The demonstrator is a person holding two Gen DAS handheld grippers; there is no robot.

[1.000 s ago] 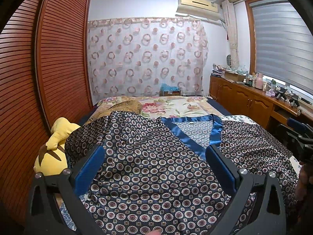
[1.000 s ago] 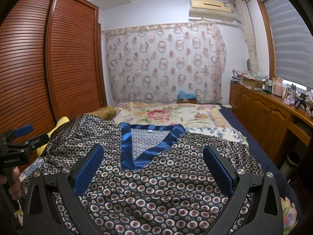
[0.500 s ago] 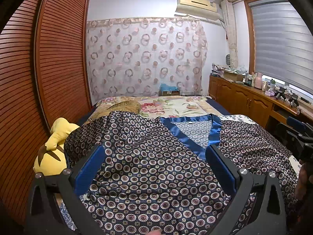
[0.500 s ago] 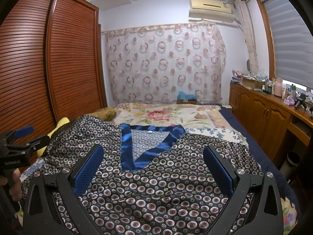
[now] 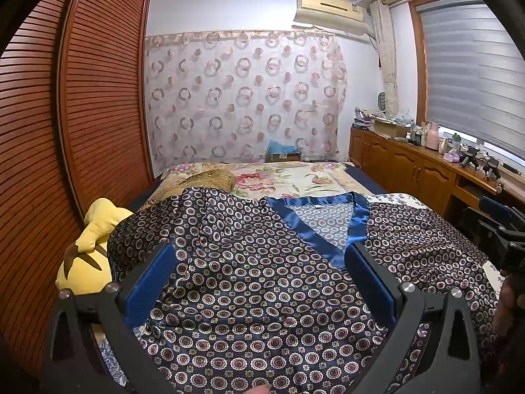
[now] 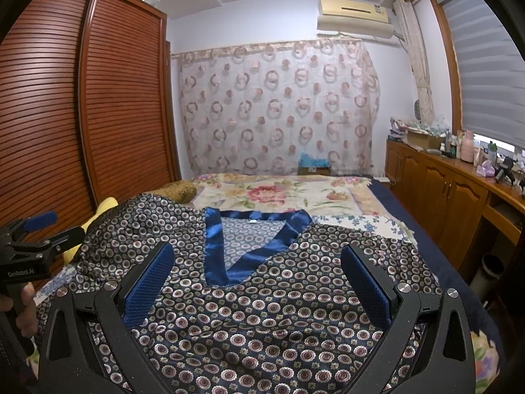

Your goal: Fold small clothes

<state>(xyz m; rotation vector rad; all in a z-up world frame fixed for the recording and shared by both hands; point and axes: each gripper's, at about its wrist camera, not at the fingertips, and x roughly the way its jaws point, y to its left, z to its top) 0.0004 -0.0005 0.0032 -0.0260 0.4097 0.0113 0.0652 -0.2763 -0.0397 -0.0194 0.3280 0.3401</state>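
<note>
A dark satin top with a circle print (image 5: 249, 282) (image 6: 295, 298) lies spread face up on the bed, its blue V-neck trim (image 5: 315, 229) (image 6: 259, 249) pointing toward me. My left gripper (image 5: 259, 256) hovers open above the top's left half, nothing between its blue pads. Over the middle of the top, just below the neckline, my right gripper (image 6: 256, 256) is open too. Each gripper shows in the other's view: the right one (image 5: 502, 226) at the far right, the left one (image 6: 36, 236) at the far left, held by a hand.
A yellow plush toy (image 5: 88, 249) lies at the bed's left edge beside the slatted wardrobe doors (image 5: 65, 131). A brown cushion (image 6: 177, 190) and floral bedspread (image 6: 288, 193) lie beyond the top. Wooden cabinets with clutter (image 6: 452, 184) line the right wall.
Both views have shifted only slightly; the grippers stay open above the top and the garment has not moved.
</note>
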